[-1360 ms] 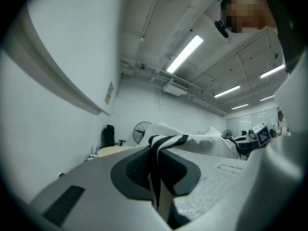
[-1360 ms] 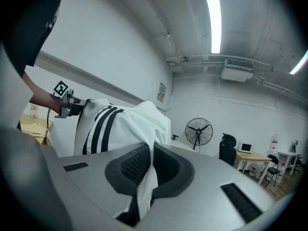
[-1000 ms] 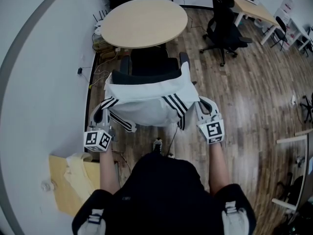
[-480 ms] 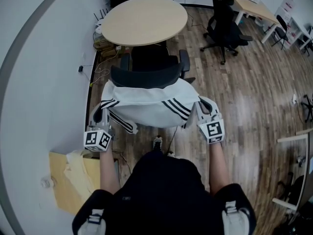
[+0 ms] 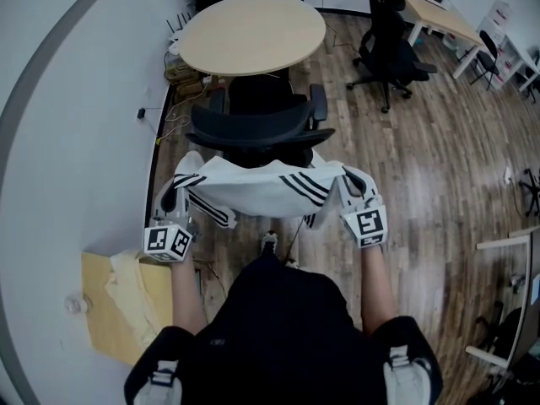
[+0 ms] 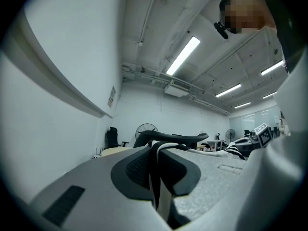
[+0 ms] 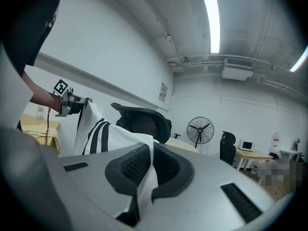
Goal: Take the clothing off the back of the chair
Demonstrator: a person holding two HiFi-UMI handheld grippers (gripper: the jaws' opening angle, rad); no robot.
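The white striped garment (image 5: 253, 188) hangs stretched between both claws, just on the person's side of the chair (image 5: 257, 129), whose backrest shows bare. The left gripper (image 5: 172, 195) and right gripper (image 5: 348, 180) are each clamped on a fold of cloth. Removal appears essentially complete; only carrying the garment clear remains.

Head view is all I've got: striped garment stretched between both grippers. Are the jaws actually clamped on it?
Observer: Left gripper is shut on the garment; striped cloth is pinched in its jaws.
Operator: Right one?
Observer: Right gripper is shut on it too; a white fold sits in its jaws.
Operator: Anything past the chair?
Observer: A pedestal fan stands upright beyond it.
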